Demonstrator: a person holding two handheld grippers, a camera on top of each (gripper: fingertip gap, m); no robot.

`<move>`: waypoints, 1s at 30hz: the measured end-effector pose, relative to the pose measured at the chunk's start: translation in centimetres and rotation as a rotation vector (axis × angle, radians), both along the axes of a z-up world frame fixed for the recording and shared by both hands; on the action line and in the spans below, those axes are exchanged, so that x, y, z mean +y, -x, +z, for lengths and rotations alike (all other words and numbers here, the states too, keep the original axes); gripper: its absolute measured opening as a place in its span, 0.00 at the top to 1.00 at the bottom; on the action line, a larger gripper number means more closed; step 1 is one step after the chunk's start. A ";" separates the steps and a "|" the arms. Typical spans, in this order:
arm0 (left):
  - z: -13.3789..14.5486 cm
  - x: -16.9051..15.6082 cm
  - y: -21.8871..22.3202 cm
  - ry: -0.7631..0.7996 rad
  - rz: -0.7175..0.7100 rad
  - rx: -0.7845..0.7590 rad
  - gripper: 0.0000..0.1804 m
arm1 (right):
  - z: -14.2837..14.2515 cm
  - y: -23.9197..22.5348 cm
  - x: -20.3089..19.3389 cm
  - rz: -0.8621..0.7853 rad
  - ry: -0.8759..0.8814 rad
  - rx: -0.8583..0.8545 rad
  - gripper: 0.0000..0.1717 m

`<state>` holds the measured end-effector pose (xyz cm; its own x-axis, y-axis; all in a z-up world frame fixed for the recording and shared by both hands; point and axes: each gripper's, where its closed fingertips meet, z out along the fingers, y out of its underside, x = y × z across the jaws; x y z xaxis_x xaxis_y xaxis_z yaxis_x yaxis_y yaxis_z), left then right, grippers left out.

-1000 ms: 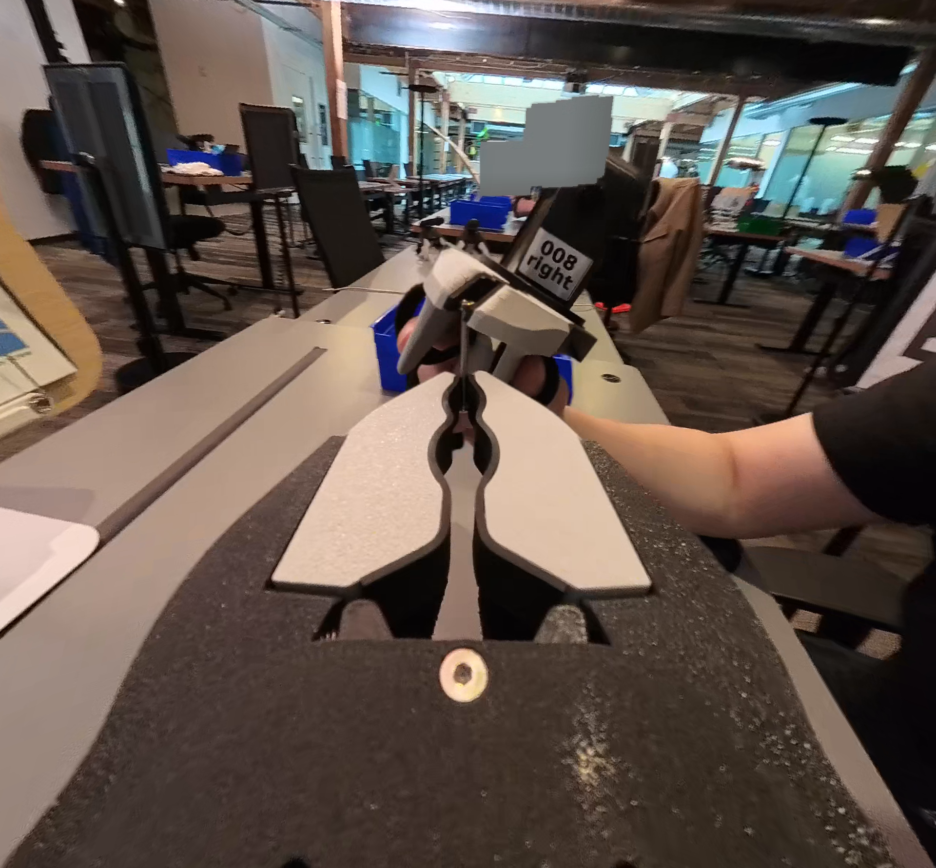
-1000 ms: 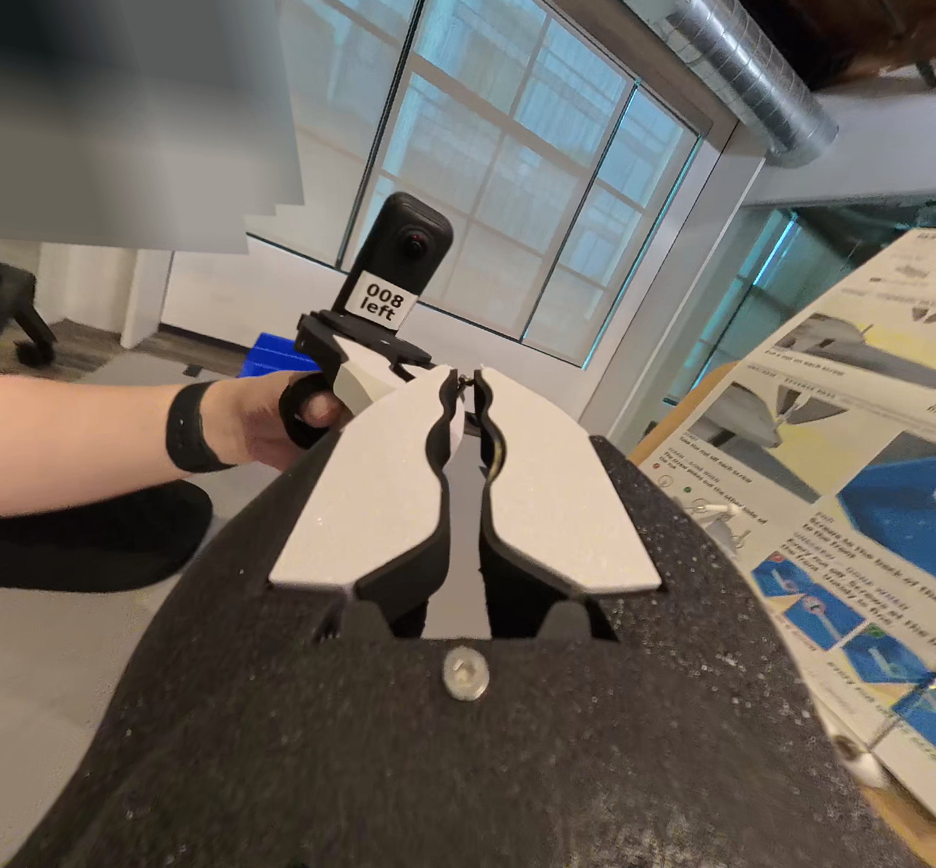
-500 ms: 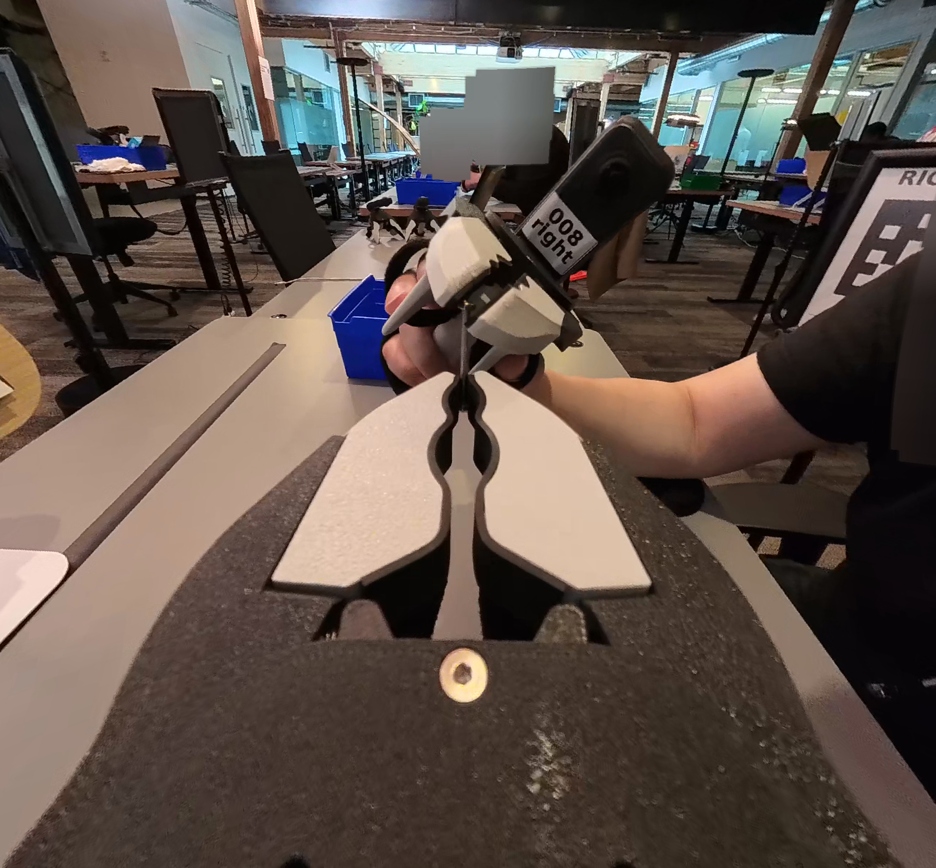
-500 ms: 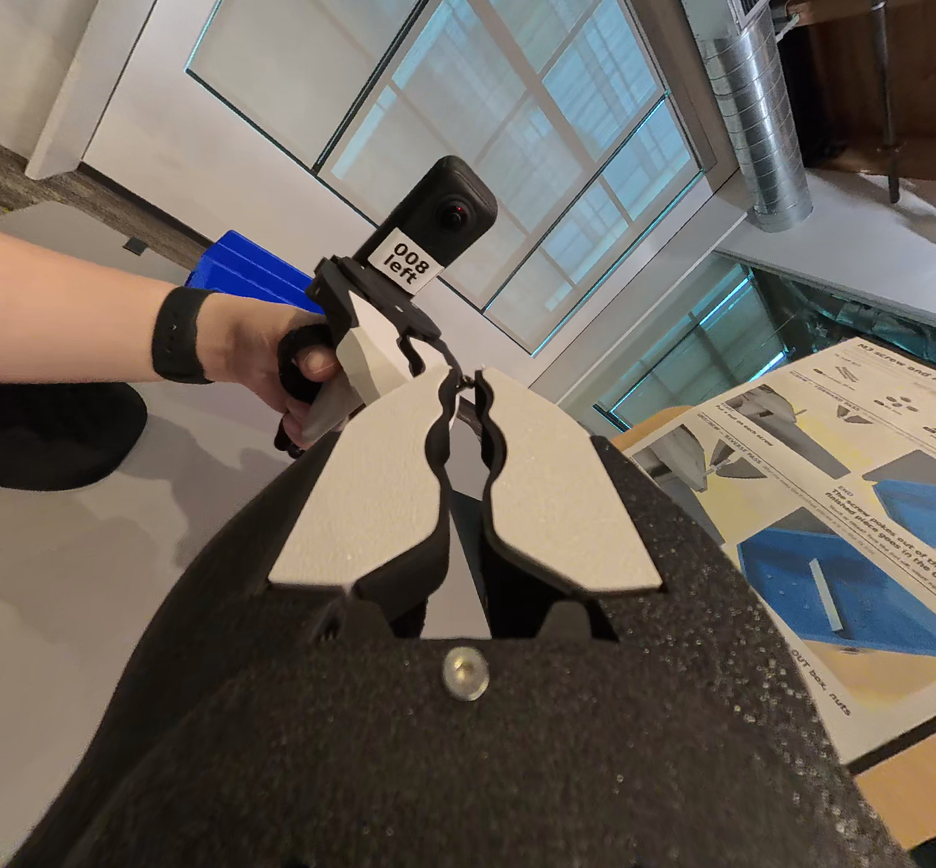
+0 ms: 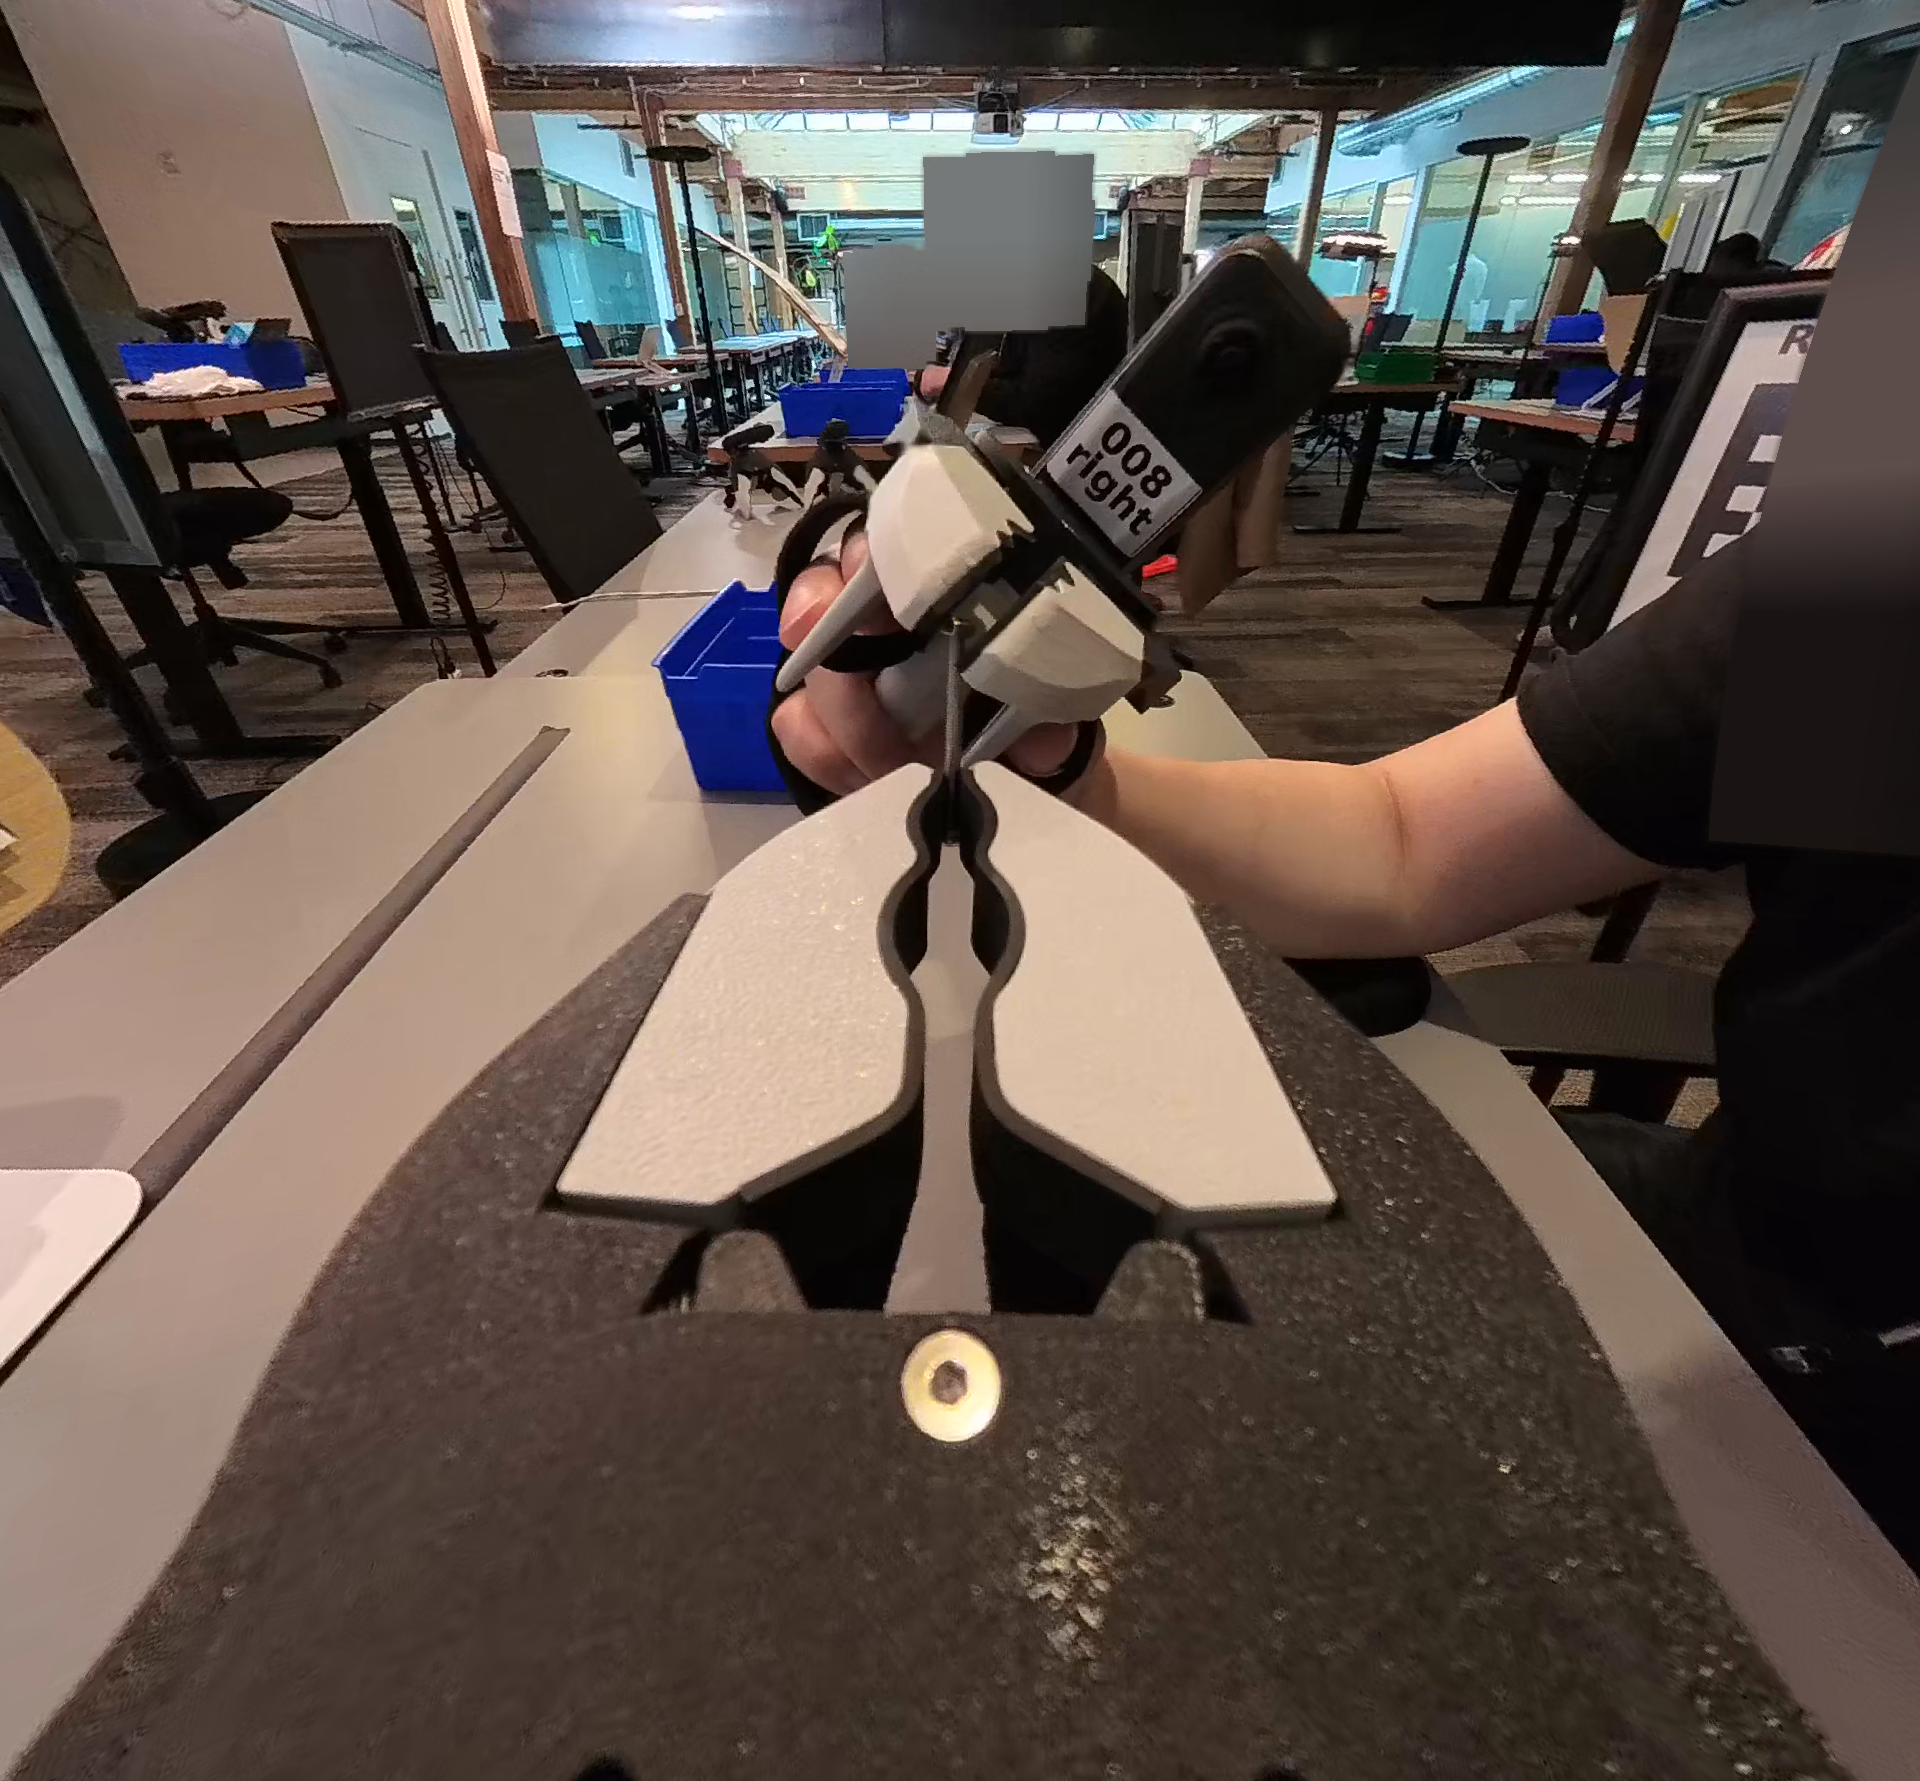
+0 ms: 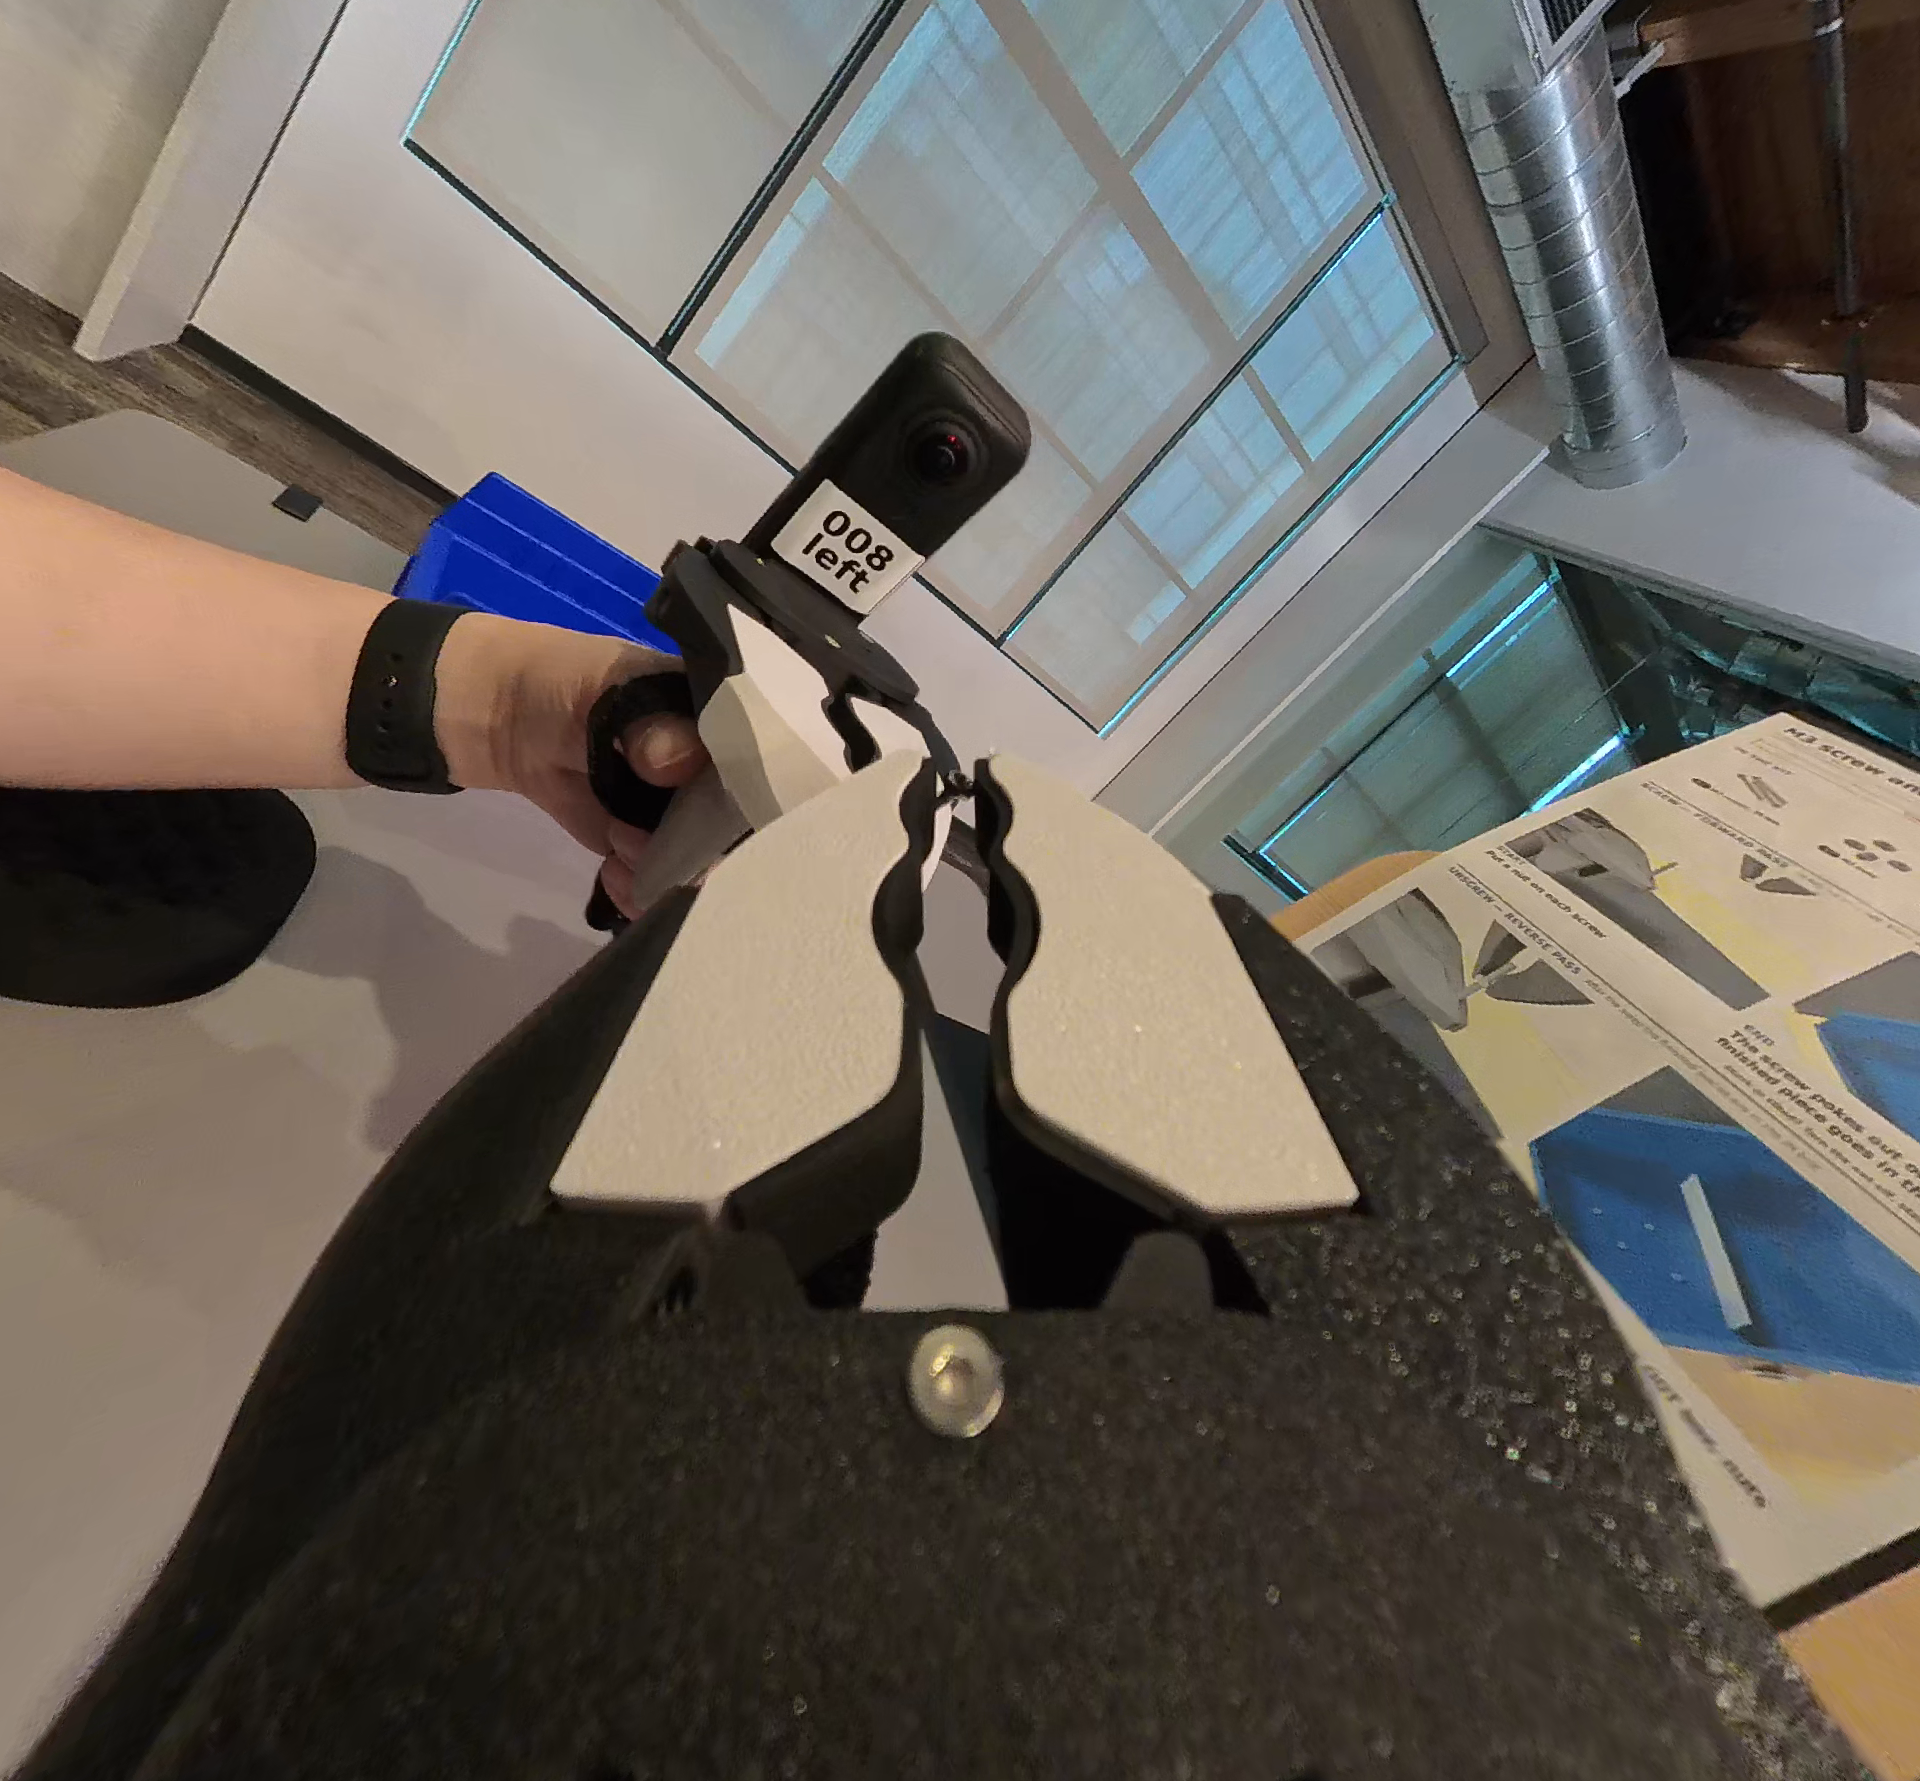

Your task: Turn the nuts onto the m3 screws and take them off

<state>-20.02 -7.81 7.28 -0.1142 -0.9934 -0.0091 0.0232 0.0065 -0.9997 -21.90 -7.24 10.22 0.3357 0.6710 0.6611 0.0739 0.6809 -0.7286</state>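
Left wrist view shows my left gripper (image 5: 954, 796) with its tips drawn together on a thin threaded screw (image 5: 951, 703). The screw rises from them, tilted slightly, to my right gripper (image 5: 961, 630), which is held above the grey table (image 5: 416, 900). The screw's lower end is lost in the dark slot between my fingertips, so I cannot see how far in it goes. Its upper end sits between the right gripper's two white fingers, which are closed on it. I cannot make out whether that end carries a head or a nut. My right hand (image 5: 831, 723) hides part of the blue bin (image 5: 717, 682) standing on the table behind it. A grey patch covers someone further back.

From the right wrist view the screw's shaft hardly shows. Only a small glinting bit of metal sits between my right gripper's tips (image 6: 961, 781), with the left gripper's dark tip meeting it from above left. The pads stand narrowly apart around that bit, and where they touch it is too small to judge here. This view alone shows my left hand (image 6: 561, 744) with its black wristband (image 6: 400, 697), the window (image 6: 1039, 225), and a printed instruction sheet (image 6: 1662, 1004) cut off at the right edge.
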 end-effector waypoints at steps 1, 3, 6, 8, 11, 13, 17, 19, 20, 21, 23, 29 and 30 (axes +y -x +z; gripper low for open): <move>0.0 0.1 0.0 -0.004 0.008 0.003 0.99 | 0.0 0.0 0.1 0.005 0.013 0.005 0.96; -0.1 0.2 0.0 -0.015 0.022 0.010 0.99 | -0.1 0.0 0.2 0.006 0.019 0.007 0.96; -0.1 0.1 0.1 -0.019 0.013 0.010 0.99 | -0.1 0.1 0.0 0.011 0.009 0.007 0.96; 0.0 -0.1 0.1 -0.040 0.009 -0.002 0.99 | 0.1 0.2 -0.3 0.001 -0.016 0.002 0.96; 0.2 -0.3 0.4 -0.110 0.016 -0.026 0.99 | 0.2 0.5 -0.7 -0.022 -0.060 -0.020 0.96; 0.4 -0.5 0.5 -0.124 0.008 -0.039 0.99 | 0.4 0.7 -0.9 -0.029 -0.073 -0.023 0.96; 0.5 -0.6 0.6 -0.124 0.008 -0.049 0.99 | 0.5 0.8 -0.9 -0.048 -0.080 -0.024 0.96; 0.5 -0.5 0.6 -0.120 0.013 -0.049 0.99 | 0.5 0.8 -0.8 -0.050 -0.074 -0.022 0.96; 0.5 -0.5 0.6 -0.117 0.011 -0.051 0.99 | 0.5 0.8 -0.8 -0.048 -0.069 -0.020 0.96; 0.5 -0.5 0.6 -0.112 0.011 -0.051 0.99 | 0.5 0.7 -0.7 -0.051 -0.065 -0.018 0.96; 0.5 -0.4 0.6 -0.103 0.011 -0.051 0.99 | 0.5 0.7 -0.6 -0.054 -0.062 -0.014 0.96; 0.5 -0.2 0.5 -0.093 0.015 -0.053 0.99 | 0.5 0.6 -0.4 -0.059 -0.052 -0.004 0.95; 0.5 -0.2 0.5 -0.090 0.016 -0.054 0.99 | 0.5 0.5 -0.4 -0.059 -0.050 -0.001 0.95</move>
<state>-20.55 -8.01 7.79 -0.0957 -0.9899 -0.1045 0.0767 0.0973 -0.9923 -22.44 -7.62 10.76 0.3734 0.6160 0.6936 0.1155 0.7110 -0.6936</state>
